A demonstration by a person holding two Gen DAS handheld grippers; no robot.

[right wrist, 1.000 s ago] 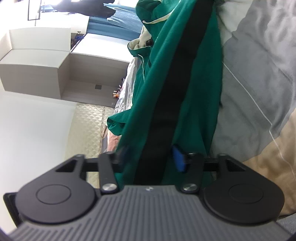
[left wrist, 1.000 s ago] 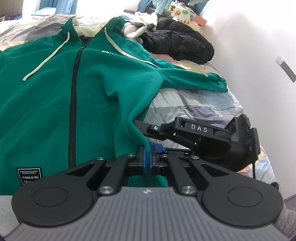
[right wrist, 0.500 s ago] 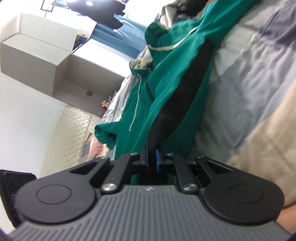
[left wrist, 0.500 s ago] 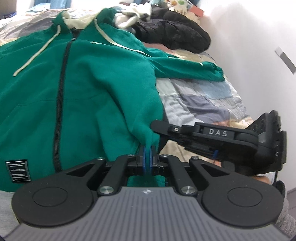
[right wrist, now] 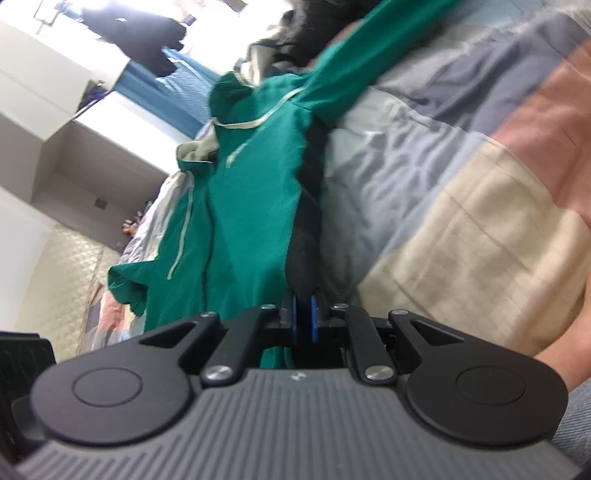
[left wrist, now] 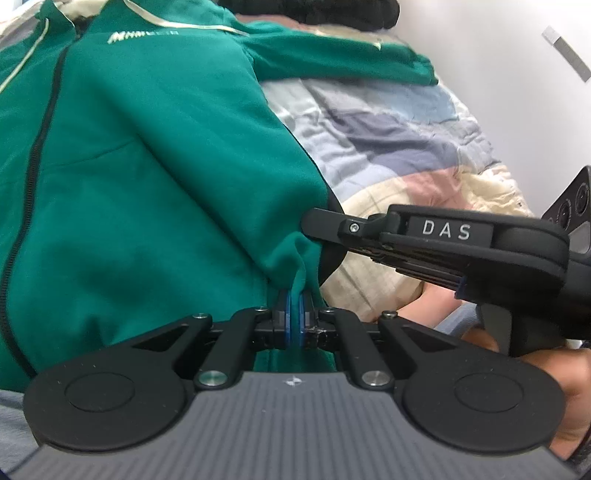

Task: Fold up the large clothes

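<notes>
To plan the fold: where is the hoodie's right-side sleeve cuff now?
In the left wrist view, the cuff lies upper right on the patchwork quilt, near the wall.

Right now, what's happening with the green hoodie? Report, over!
Left gripper shut on green hoodie edge. Right gripper shut on its black hem. Nothing blocking on the quilt.

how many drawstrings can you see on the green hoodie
2. In the left wrist view, one drawstring lies left of the zipper on the green hoodie; the other drawstring runs right of it toward the sleeve.
</notes>
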